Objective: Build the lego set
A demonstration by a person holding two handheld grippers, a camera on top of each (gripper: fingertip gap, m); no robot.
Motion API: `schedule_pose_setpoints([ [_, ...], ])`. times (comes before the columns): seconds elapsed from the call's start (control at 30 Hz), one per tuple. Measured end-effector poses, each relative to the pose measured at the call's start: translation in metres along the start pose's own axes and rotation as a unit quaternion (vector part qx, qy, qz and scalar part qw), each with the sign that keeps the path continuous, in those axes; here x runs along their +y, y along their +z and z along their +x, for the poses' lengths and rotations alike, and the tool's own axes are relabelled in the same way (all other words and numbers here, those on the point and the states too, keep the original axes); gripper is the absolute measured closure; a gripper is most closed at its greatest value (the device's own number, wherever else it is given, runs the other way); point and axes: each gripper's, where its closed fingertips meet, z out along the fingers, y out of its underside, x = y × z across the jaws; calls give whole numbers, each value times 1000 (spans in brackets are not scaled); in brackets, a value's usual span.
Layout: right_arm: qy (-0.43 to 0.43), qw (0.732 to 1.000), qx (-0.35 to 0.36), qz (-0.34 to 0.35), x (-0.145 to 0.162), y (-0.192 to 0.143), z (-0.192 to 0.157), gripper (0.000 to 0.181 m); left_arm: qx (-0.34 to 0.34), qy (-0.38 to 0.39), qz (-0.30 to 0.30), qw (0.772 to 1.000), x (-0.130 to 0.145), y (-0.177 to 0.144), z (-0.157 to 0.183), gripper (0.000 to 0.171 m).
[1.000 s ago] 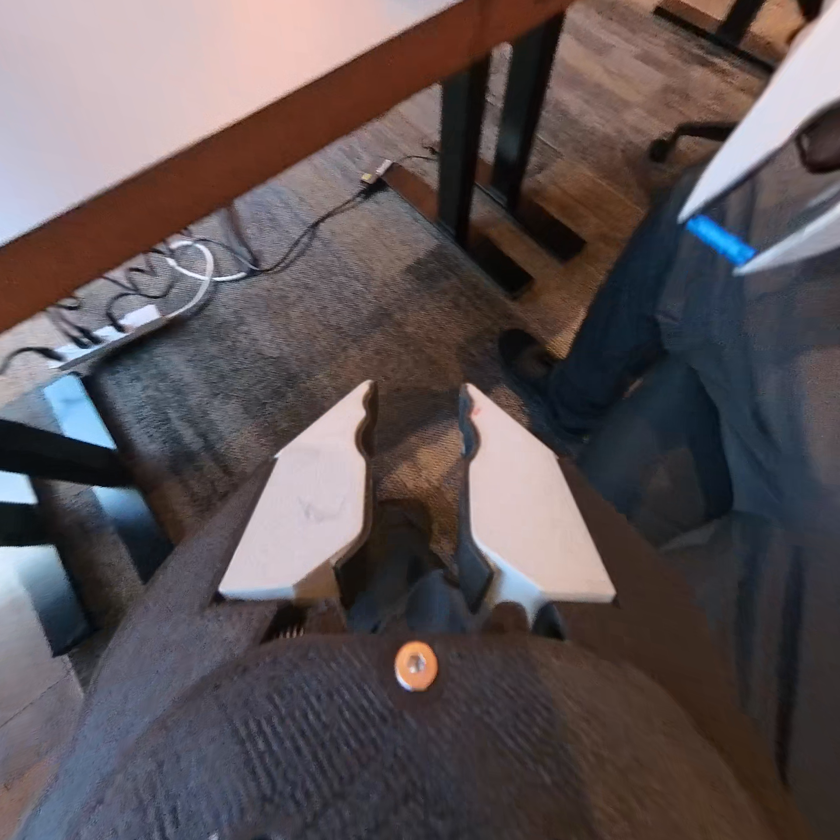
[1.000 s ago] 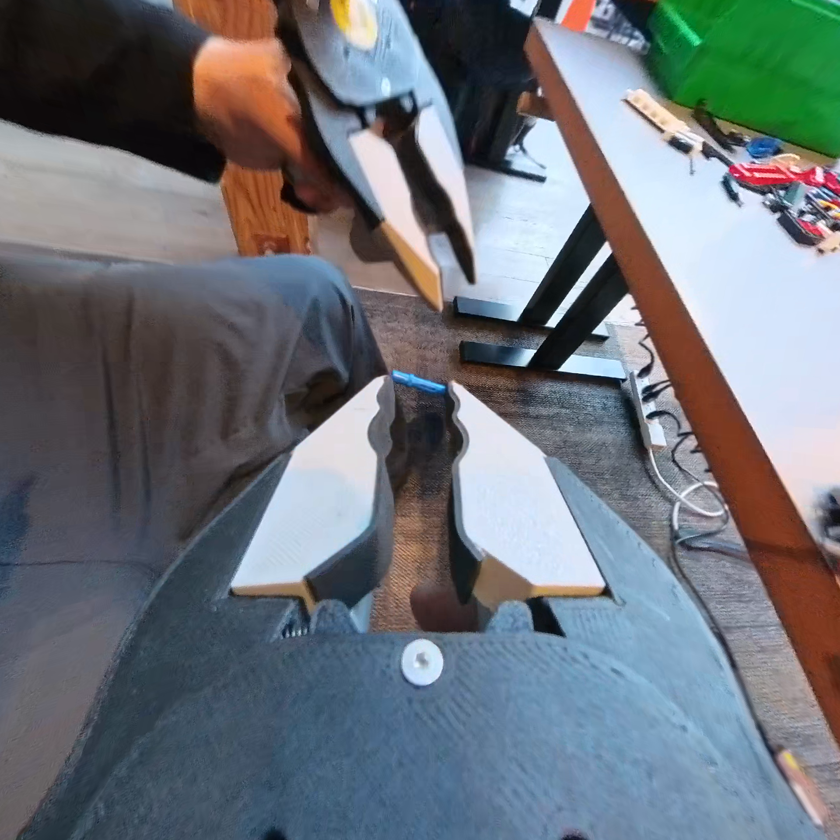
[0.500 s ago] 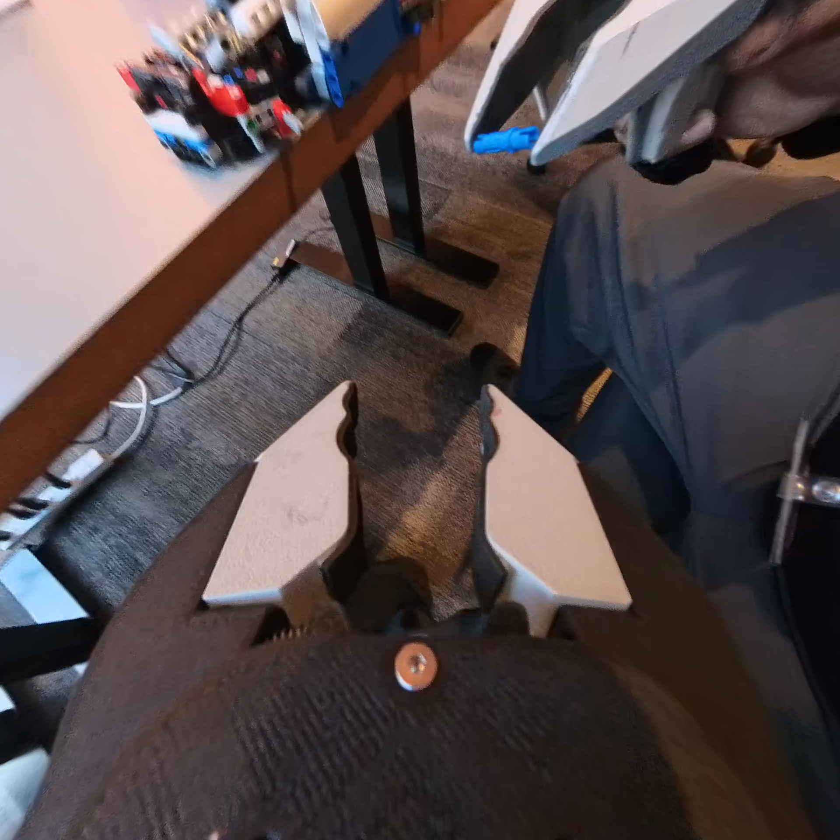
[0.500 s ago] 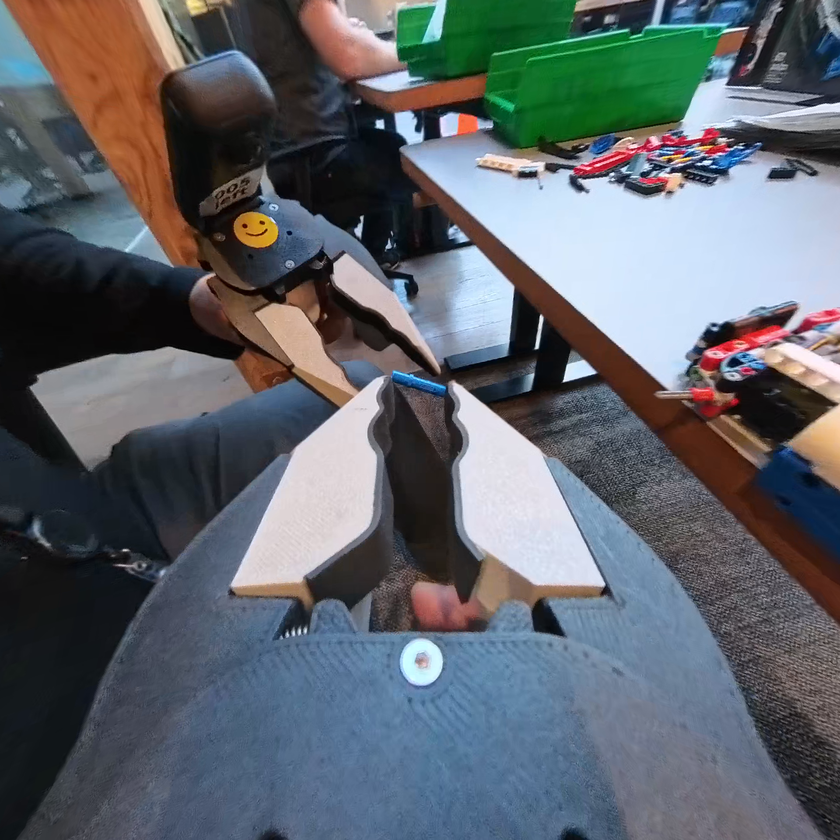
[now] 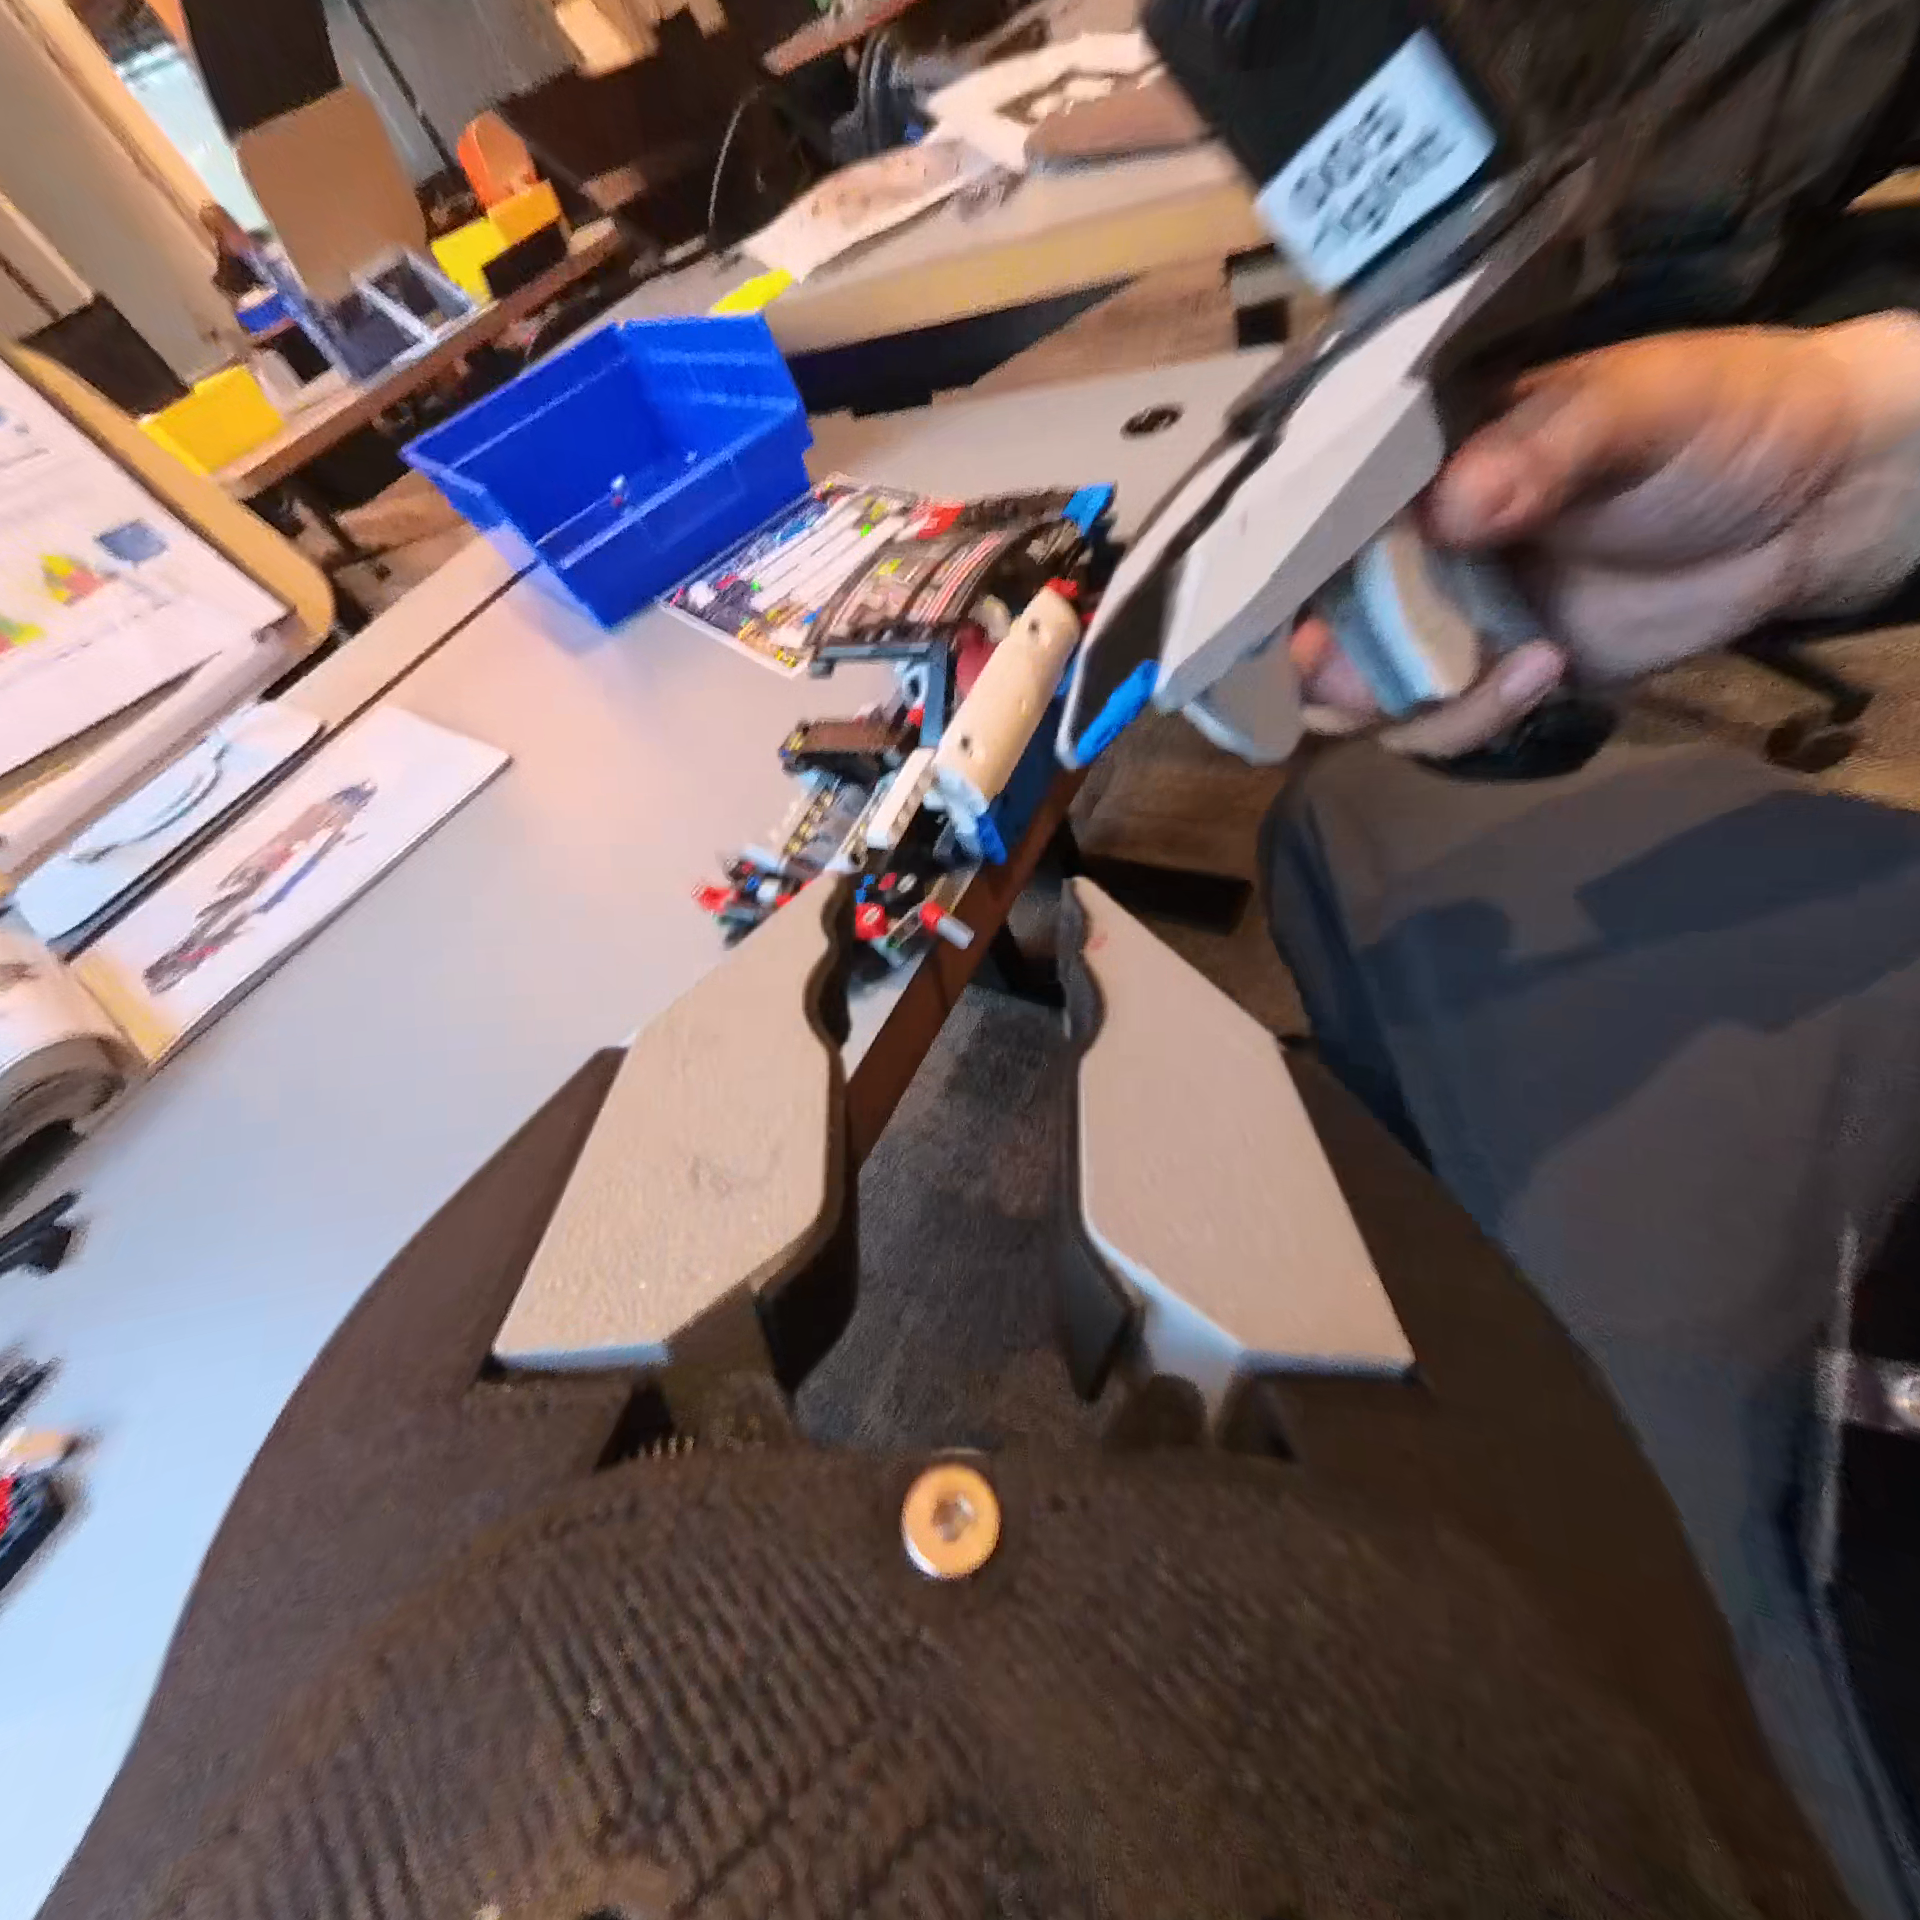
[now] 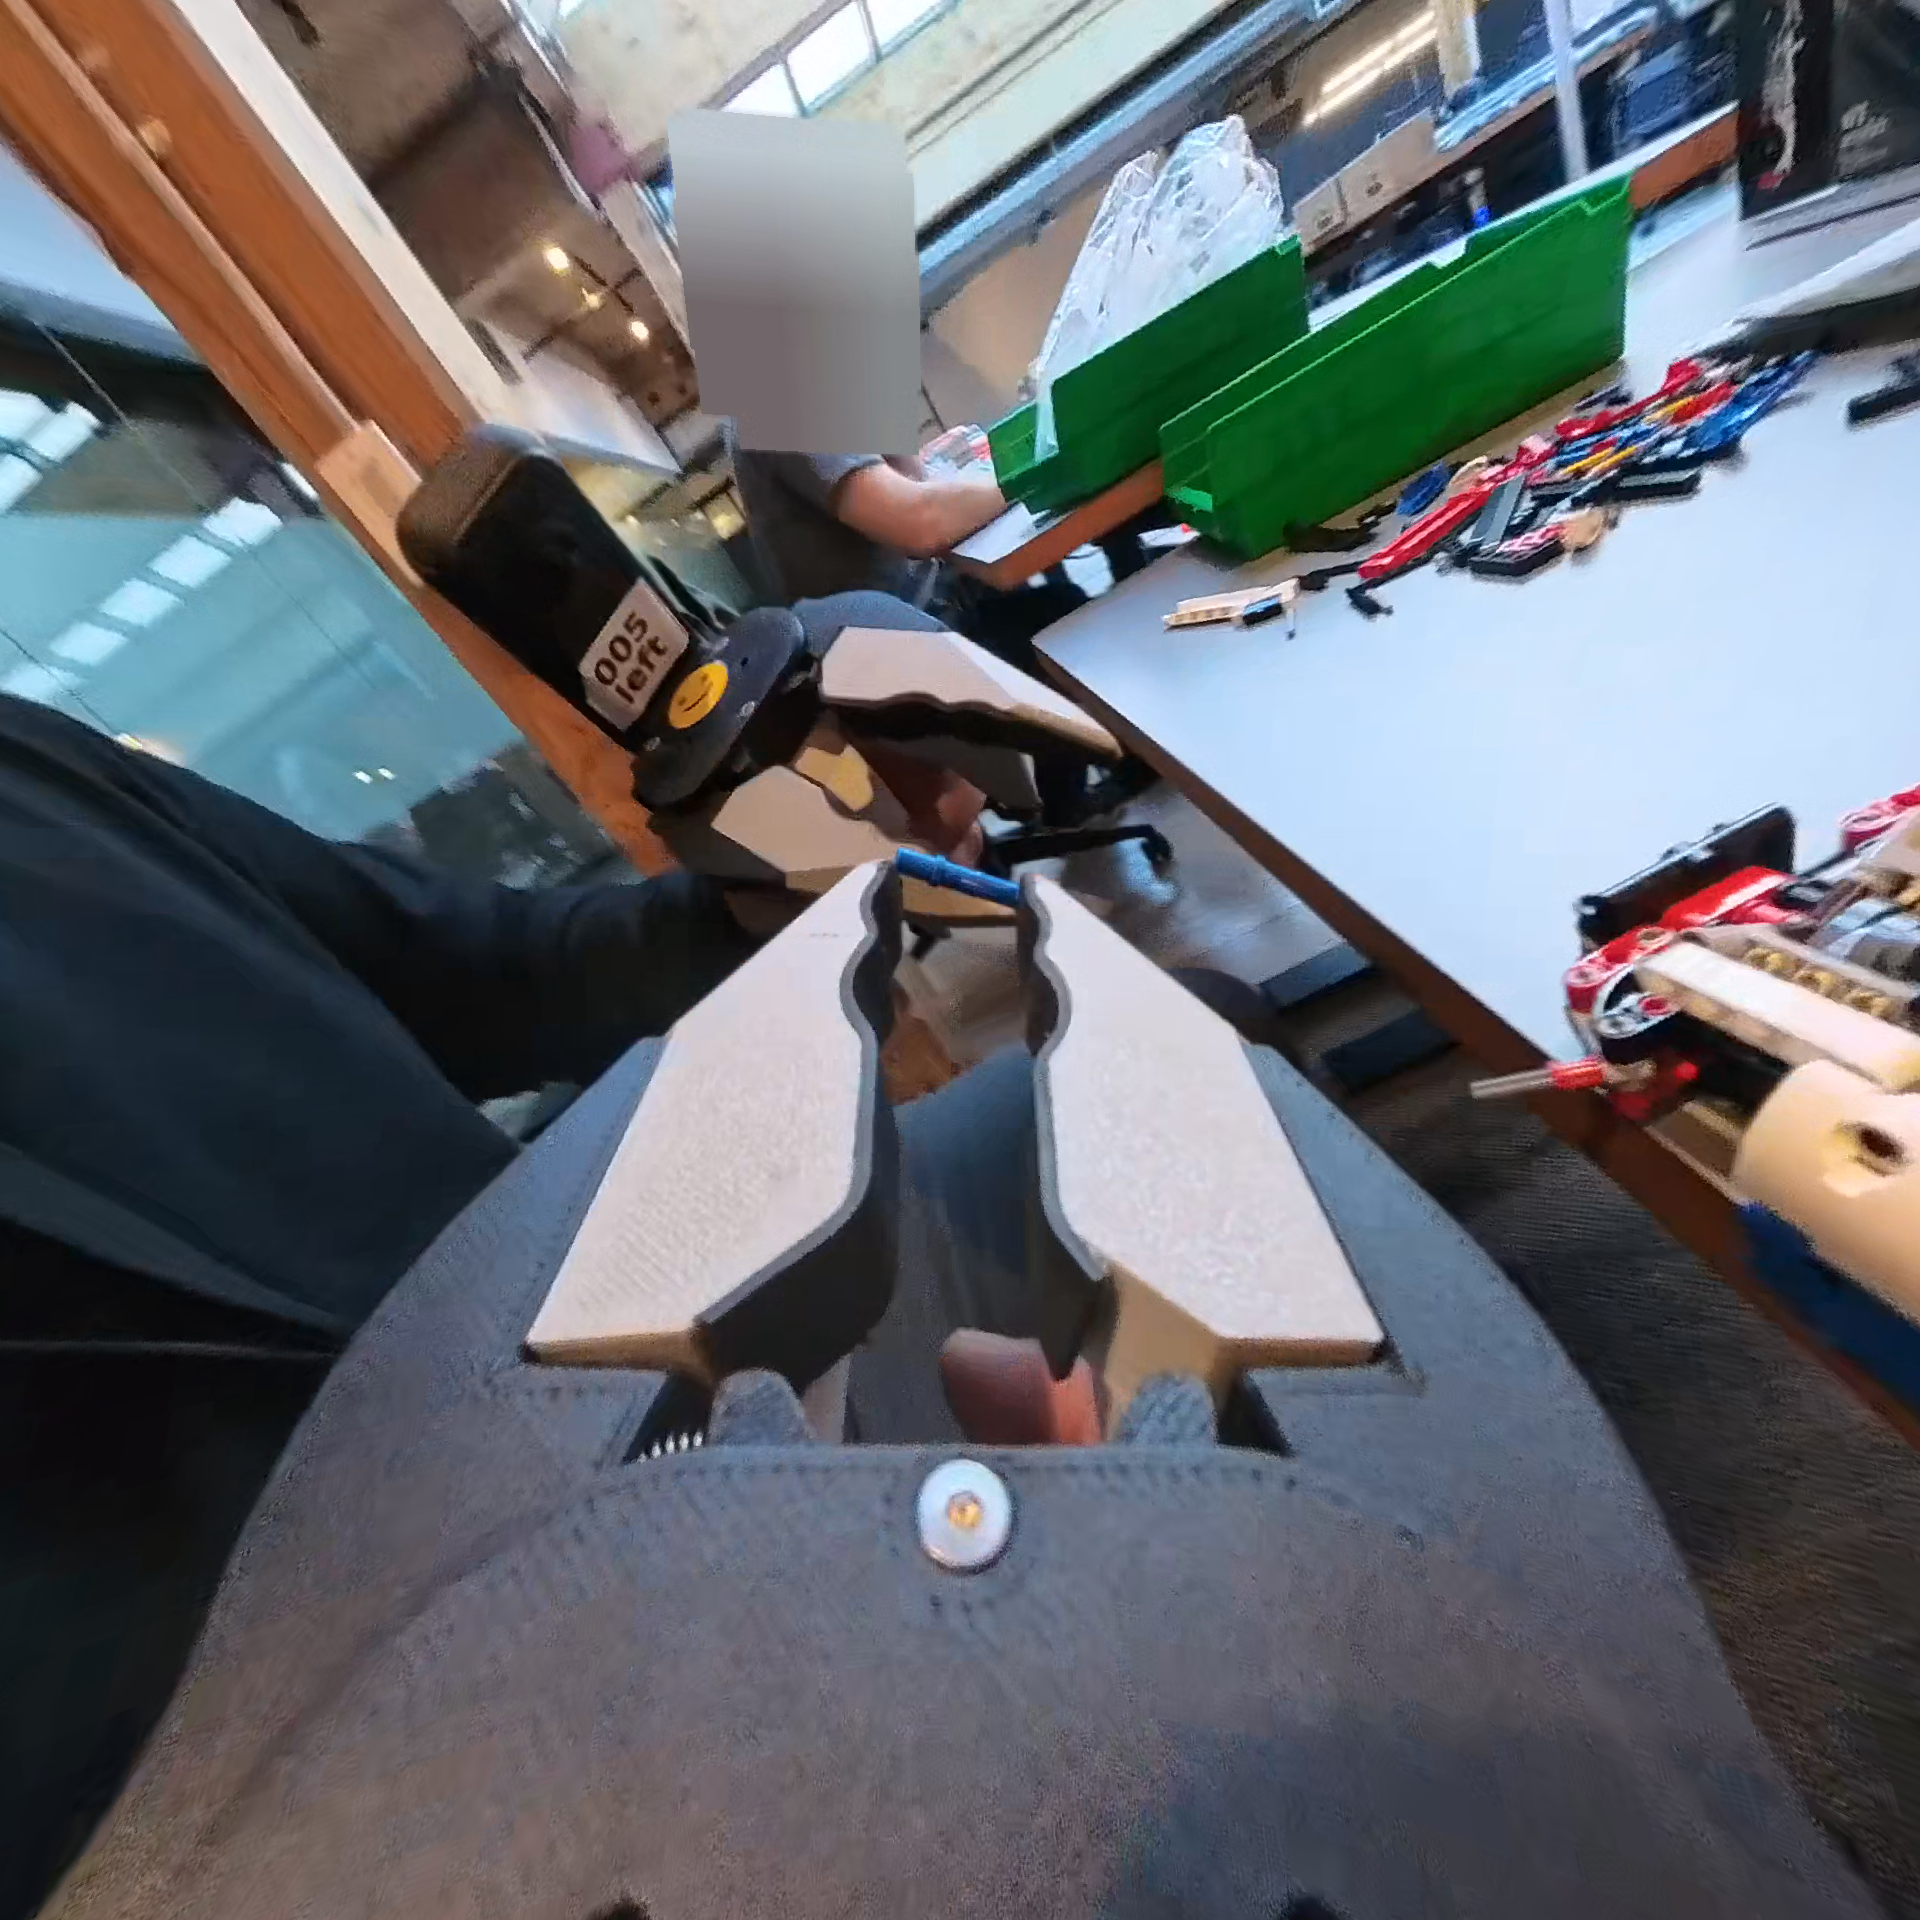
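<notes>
My right gripper (image 6: 956, 896) is shut on a small blue pin (image 6: 956, 878), held crosswise at its fingertips above the person's lap, off the table's front edge. The pin also shows in the left wrist view (image 5: 1117, 709), close to the partly built lego model (image 5: 940, 758). That model is red, black, blue and cream and sits at the table edge; it also shows in the right wrist view (image 6: 1756, 1023). My left gripper (image 5: 951, 914) is open and empty, pointing at the model from just off the table edge. It also shows in the right wrist view (image 6: 935, 769).
A blue bin (image 5: 623, 457) and a printed sheet (image 5: 883, 561) lie behind the model, with open instruction booklets (image 5: 291, 831) to the left. Green bins (image 6: 1351, 395) and several loose pieces (image 6: 1558, 499) sit farther along the table (image 6: 1455, 748). A person sits at another table behind.
Both grippers have risen from below the table edge to table-top height and now face the table instead of the floor. The right gripper still holds the blue pin; the left has opened a little wider.
</notes>
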Motion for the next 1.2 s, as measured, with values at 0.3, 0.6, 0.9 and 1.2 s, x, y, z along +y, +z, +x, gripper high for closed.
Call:
schedule_pose_setpoints([
  [0.3, 169, 976, -122, 64, -4, -2, -29, 161, 41, 60, 38, 997, -33, -7, 35, 139],
  [0.6, 173, 975, -127, 60, 6, -1, -40, 161, 43, 106, 33, 993, -36, -5, 54, 163],
  [0.9, 32, 997, -24, -68, 35, -4, -23, 152, 49, 134, -45, 989, -12, 9, 59, 169],
  [1.2, 108, 992, 1, -64, 47, -11, 9, 164, 33, 87, -82, 992, 13, 17, 41, 170],
])
